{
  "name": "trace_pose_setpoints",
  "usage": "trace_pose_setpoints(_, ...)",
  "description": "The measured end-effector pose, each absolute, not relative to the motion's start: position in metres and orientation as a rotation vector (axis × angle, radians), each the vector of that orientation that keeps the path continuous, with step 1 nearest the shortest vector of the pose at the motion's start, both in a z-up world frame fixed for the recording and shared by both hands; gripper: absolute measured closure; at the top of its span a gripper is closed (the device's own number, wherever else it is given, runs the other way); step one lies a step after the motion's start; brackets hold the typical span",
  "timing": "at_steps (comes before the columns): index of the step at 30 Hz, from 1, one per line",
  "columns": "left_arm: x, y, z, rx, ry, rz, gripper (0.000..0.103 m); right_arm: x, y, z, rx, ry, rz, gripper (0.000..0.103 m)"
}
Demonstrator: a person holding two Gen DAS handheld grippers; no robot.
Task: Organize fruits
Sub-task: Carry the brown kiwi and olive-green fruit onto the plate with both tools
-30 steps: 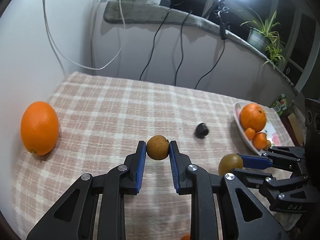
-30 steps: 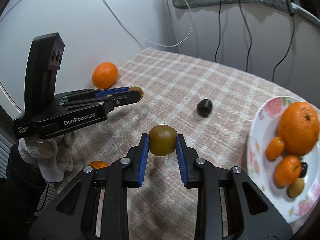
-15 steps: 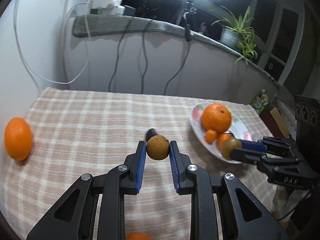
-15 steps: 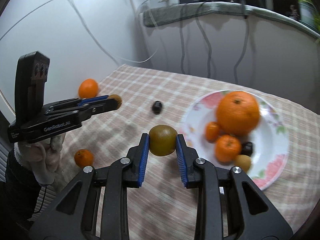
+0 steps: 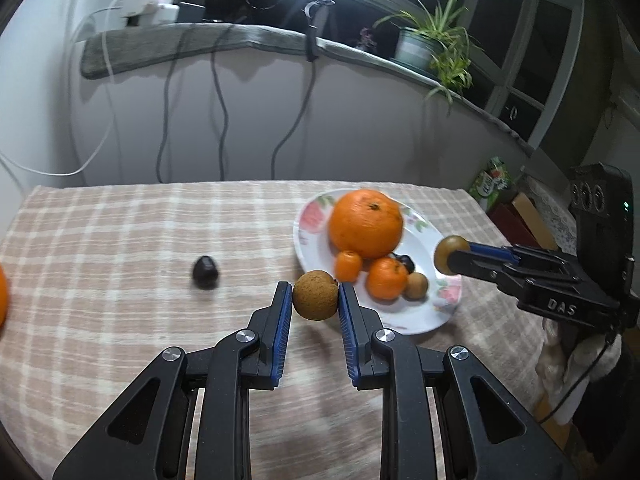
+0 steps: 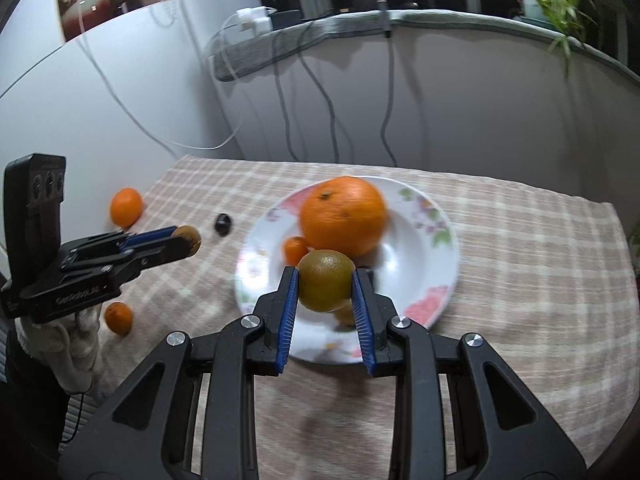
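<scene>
My left gripper (image 5: 315,300) is shut on a small brown round fruit (image 5: 315,295), held above the cloth just left of the flowered plate (image 5: 310,236). My right gripper (image 6: 326,284) is shut on a green-brown round fruit (image 6: 326,280), held over the near side of the plate (image 6: 436,276). The plate holds a large orange (image 5: 365,223), two small mandarins (image 5: 386,278), a small brown fruit (image 5: 416,286) and a dark fruit. A dark fruit (image 5: 205,272) lies loose on the cloth. In the right wrist view, an orange (image 6: 126,206) and a small mandarin (image 6: 119,317) lie at the left.
The table has a checked cloth (image 5: 120,240). Cables hang down the wall behind it. A ledge with a potted plant (image 5: 424,48) runs along the back. A green carton (image 5: 490,184) stands off the table's right end.
Both grippers have swung right toward the plate with their fruits. The right gripper's fruit now hangs over the plate, and the left one's is beside its rim.
</scene>
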State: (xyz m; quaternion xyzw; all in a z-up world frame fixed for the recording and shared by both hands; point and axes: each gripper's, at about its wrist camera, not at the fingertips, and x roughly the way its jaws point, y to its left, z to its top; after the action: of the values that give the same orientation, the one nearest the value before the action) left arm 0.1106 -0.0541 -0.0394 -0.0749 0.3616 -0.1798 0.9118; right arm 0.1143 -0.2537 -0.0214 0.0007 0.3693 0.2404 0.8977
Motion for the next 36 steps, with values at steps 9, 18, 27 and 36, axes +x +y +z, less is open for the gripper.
trace_pose_setpoints(9,0.116,-0.08,-0.043,-0.135,0.766,-0.413,0.081,0.128,-0.277,-0.032,0.013,0.785,0.444,0.075)
trace_pose_setpoints(18,0.122,-0.091,-0.046,-0.127,0.779,-0.423,0.081,0.133,-0.285,-0.037,0.021,0.789,0.427,0.075)
trace_pose_setpoints(27,0.124,-0.096,-0.046,-0.117,0.781,-0.427,0.081,0.132,-0.285,-0.037,0.022,0.79,0.423,0.075)
trace_pose_setpoints(36,0.124,-0.097,-0.047,-0.11,0.784,-0.427,0.08,0.132,-0.283,-0.038,0.012,0.793,0.42,0.075)
